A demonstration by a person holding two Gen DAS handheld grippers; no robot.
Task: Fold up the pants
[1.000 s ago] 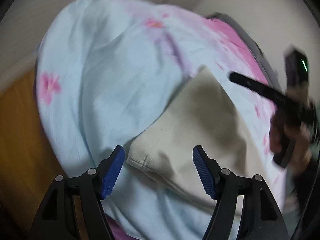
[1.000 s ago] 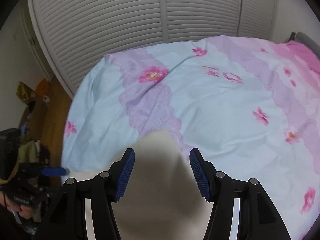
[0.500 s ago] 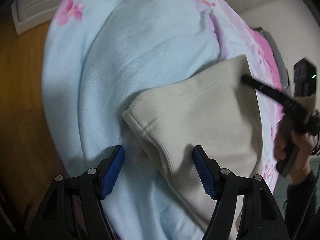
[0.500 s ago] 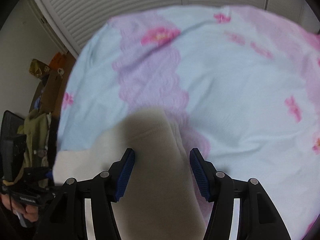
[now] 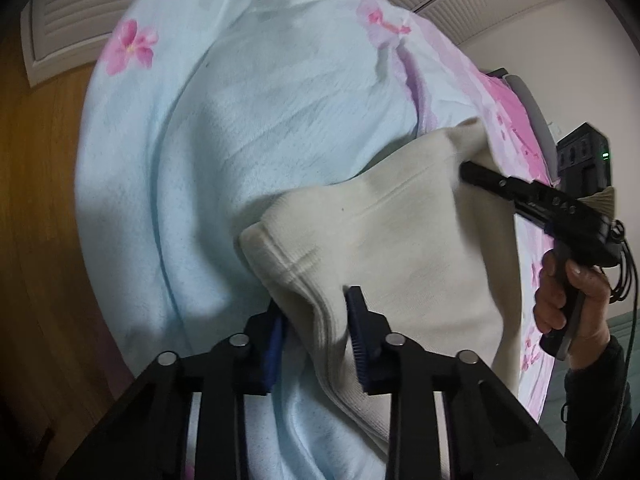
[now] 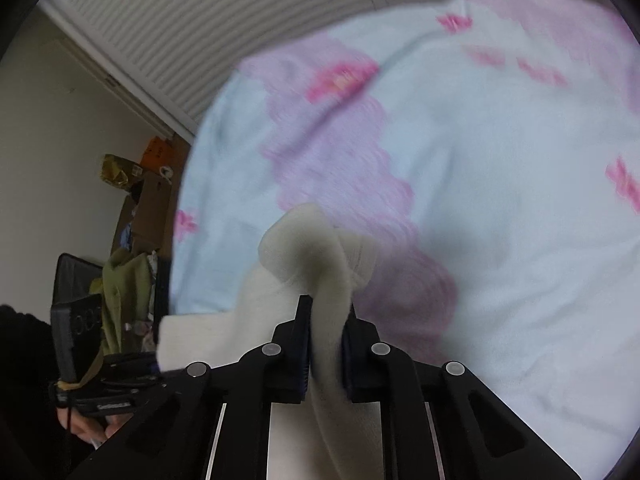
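Cream pants lie folded on a light blue flowered bedspread. My left gripper is shut on the ribbed near edge of the pants. In the left wrist view the right gripper grips the far corner of the pants, held by a hand. In the right wrist view my right gripper is shut on a bunched fold of the pants, and the left gripper shows at the lower left on the other end.
The bedspread covers a bed with pink and purple bands. Wood floor lies left of the bed. Slatted closet doors stand behind. Boxes, bags and clothes pile by the wall.
Both grippers have closed from open onto the pants. The right gripper's end of the pants has bunched up between its fingers.
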